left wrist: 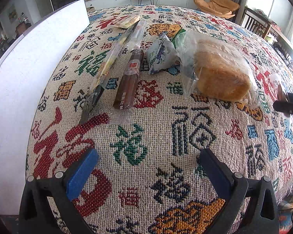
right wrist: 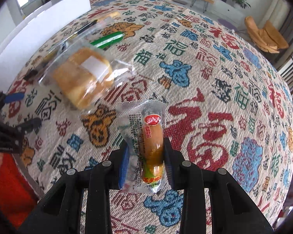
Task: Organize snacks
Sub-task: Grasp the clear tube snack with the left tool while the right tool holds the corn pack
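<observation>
My right gripper (right wrist: 146,156) is shut on a small sausage in a clear wrapper (right wrist: 152,142) and holds it above the patterned cloth. The same gripper shows at the right edge of the left wrist view, to the right of the bread. A bagged bread loaf (left wrist: 218,72) lies on the cloth. Left of it lie a blue-and-white pouch (left wrist: 160,56), a brown sausage stick (left wrist: 129,80) and a long clear pack (left wrist: 111,62). My left gripper (left wrist: 148,173) is open over bare cloth, nearer than the row of snacks, with nothing between its fingers.
A white board (left wrist: 29,74) stands along the table's left side. A yellow packet (left wrist: 127,21) lies far back and a green pack (right wrist: 107,40) lies behind the bread. The cloth-covered table (right wrist: 224,78) stretches to the right. A red sleeve (right wrist: 7,185) is at the lower left.
</observation>
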A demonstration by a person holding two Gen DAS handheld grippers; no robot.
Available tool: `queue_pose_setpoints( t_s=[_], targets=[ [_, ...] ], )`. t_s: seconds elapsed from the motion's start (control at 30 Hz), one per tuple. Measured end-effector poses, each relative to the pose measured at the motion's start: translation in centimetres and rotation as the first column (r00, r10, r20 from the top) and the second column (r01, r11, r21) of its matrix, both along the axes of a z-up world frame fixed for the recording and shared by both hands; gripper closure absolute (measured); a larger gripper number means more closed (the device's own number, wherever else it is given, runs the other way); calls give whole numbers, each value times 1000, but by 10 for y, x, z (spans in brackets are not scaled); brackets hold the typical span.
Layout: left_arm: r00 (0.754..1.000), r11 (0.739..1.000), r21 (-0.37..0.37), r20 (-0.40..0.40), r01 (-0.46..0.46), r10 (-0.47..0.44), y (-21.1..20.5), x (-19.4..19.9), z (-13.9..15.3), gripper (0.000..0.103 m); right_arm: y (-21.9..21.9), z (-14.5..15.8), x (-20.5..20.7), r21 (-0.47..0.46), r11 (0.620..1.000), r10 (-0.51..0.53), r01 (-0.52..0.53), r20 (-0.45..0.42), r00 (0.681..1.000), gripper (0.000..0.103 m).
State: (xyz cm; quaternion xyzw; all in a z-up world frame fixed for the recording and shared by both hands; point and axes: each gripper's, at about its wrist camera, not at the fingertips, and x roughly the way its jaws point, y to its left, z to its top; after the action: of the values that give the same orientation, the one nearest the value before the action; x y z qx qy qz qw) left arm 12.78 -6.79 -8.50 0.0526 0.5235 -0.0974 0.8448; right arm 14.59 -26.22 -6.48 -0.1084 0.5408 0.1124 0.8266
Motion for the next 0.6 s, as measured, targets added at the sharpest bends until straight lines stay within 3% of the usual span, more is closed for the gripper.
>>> queue_pose_setpoints(
  t_s=[0.17,0.33,0.43,0.6],
  targets=[
    [1000,1000,0,0,0,0,0,0,0,0,7,-20,-18,-1,1000,1,-1,51,999,65],
    [1000,1000,0,1,0,0,0,0,0,0,-1,-25,-22,101,994,-54,43,105,993,47],
    [1000,1000,0,1,0,0,0,0,0,0,-4,-27,-25,108,993,-66,50,143,988,39],
    [1000,1000,0,1,1,-1,0,0,0,0,-9,-29,-28,126,991,-74,51,186,980,34]
  ],
)
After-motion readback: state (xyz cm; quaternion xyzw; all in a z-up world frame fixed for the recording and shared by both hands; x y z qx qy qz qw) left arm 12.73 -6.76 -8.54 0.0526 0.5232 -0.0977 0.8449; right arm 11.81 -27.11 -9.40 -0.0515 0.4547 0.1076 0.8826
